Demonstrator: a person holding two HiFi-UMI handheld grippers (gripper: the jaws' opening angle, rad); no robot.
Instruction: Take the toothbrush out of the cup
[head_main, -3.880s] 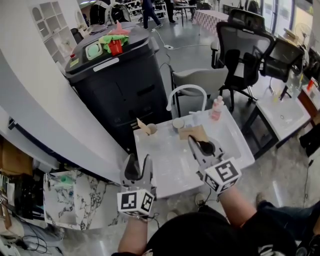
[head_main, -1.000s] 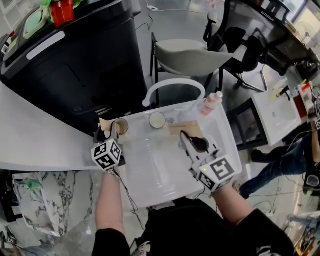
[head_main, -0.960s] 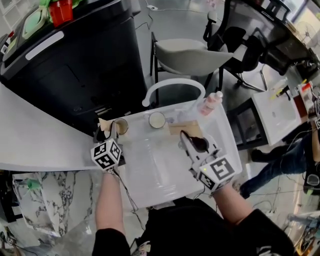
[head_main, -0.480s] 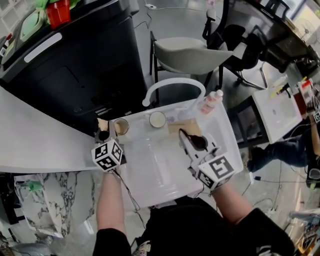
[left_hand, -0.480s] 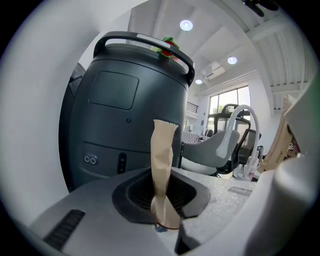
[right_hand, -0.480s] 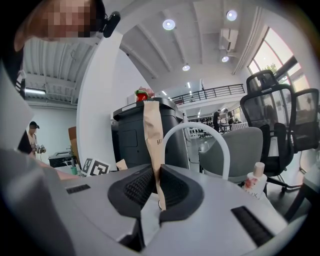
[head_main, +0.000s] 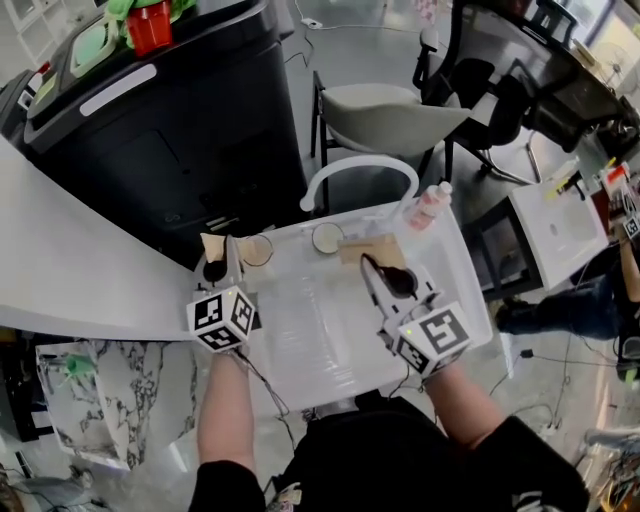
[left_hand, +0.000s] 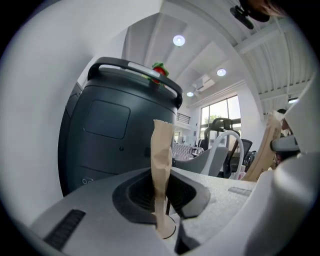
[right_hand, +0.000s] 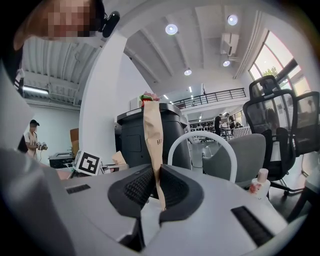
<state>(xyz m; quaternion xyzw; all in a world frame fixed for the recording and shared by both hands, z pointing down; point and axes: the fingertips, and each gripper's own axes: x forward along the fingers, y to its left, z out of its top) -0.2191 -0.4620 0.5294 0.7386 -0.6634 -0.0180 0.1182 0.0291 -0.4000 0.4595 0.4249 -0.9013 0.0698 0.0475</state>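
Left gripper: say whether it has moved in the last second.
Yes. The left gripper has drawn left, away from the cup, its jaws just closing on the wrapped toothbrush.

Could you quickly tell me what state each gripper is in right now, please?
Left gripper: jaws have just been closing, now shut on a brown paper packet.
Right gripper: shut on a printed paper packet.

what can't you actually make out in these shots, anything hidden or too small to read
What the tan paper sleeve holds: left gripper view; the paper wraps it. The jaws of the left gripper have just been closing and pinch it.
Print on the brown paper sleeve in the shut right gripper: right gripper view; only a letter or two shows, too small.
Insides of the beige round cup and white round cup: head view; too small.
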